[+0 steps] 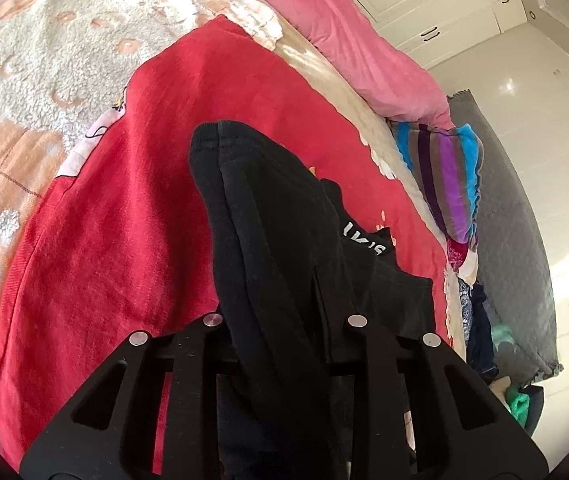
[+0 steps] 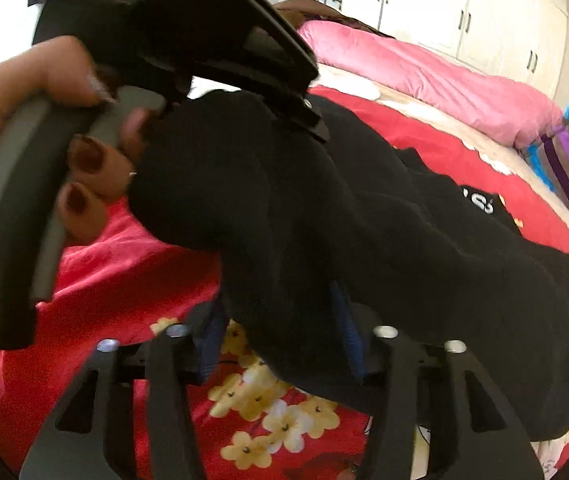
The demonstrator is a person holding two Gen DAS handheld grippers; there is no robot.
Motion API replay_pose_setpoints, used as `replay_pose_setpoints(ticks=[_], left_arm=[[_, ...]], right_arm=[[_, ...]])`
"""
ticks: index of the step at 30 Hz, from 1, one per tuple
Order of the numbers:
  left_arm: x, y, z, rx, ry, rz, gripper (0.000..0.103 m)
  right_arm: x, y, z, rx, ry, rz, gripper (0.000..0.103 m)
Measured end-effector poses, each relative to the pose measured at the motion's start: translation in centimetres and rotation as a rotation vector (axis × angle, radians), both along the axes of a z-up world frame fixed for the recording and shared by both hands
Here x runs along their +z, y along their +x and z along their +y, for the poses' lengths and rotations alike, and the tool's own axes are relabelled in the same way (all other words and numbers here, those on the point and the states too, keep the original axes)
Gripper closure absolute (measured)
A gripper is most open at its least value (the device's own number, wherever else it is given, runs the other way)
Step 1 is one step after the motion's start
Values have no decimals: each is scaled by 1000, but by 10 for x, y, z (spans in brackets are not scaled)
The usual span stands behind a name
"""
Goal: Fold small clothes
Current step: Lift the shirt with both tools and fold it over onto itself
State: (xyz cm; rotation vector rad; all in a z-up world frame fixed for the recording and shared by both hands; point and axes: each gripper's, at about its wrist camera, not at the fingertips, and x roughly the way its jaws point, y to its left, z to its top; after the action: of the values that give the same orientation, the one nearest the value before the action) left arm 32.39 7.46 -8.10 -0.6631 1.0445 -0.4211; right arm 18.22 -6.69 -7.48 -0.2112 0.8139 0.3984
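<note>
A black garment [image 1: 252, 200] with white lettering hangs bunched over a red blanket [image 1: 124, 220] on the bed. My left gripper [image 1: 284, 320] is shut on one bunched end, and its fingertips are buried in the cloth. From the right wrist view, the left gripper [image 2: 316, 120] clamps the black garment [image 2: 324, 208] from above, held by a person's hand [image 2: 84, 168]. My right gripper [image 2: 280, 336] stands open below. The cloth droops between its blue pads [image 2: 212, 340], and the left pad stands off the cloth.
A pink quilt [image 1: 344, 28] lies along the bed's far side. A striped cloth [image 1: 448, 168] and several other clothes [image 1: 480, 340] hang at the bed's right edge above a grey mat [image 1: 524, 240]. White cabinets [image 1: 424, 0] stand behind. The red blanket [image 2: 124, 264] has yellow flowers.
</note>
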Motion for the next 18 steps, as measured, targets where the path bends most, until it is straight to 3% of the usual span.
replay_pose_setpoints(ticks=[2, 13, 18], left_arm=[[4, -2, -2, 0, -7, -5, 87], [50, -24, -31, -43, -32, -119, 88], [60, -36, -55, -55, 28, -165, 88]], right_arm=[[5, 1, -8, -3, 53, 19, 90], [50, -17, -74, -36, 209, -7, 93], [46, -26, -99, -69, 275, -14, 95]])
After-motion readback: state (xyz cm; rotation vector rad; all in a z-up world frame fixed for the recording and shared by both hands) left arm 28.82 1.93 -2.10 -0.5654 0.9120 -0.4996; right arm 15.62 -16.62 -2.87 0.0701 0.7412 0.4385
